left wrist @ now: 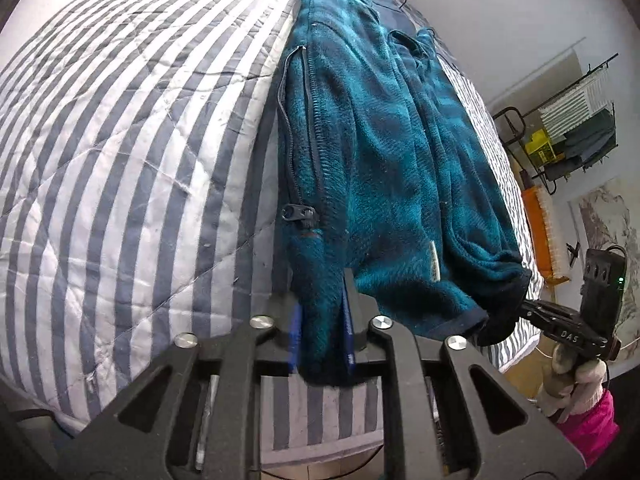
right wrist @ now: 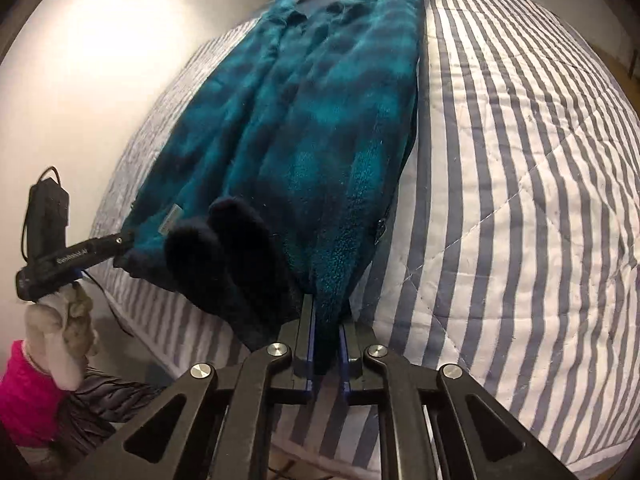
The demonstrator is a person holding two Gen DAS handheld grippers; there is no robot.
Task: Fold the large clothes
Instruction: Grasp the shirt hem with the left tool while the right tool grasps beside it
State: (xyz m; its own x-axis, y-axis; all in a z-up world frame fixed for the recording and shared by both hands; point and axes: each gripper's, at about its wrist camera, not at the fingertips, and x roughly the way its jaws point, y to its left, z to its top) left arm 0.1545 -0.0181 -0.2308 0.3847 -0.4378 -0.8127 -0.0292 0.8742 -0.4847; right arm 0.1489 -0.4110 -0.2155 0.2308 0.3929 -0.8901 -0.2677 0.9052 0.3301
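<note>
Striped bed [left wrist: 120, 160] fills both views. Teal fleece [left wrist: 380, 152] lies lengthwise along it, far end to near edge, folded narrow. Left gripper [left wrist: 322, 328] jaws pinch one near hem corner; right gripper [right wrist: 326, 340] jaws pinch the other, dark cuffs [right wrist: 224, 248] just beside.

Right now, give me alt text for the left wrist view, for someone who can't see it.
The left gripper is clamped on the near hem of a teal fleece jacket lying lengthwise on a grey-and-white striped quilt. At right, the right gripper, held by a gloved hand, pinches the jacket's other corner.
</note>
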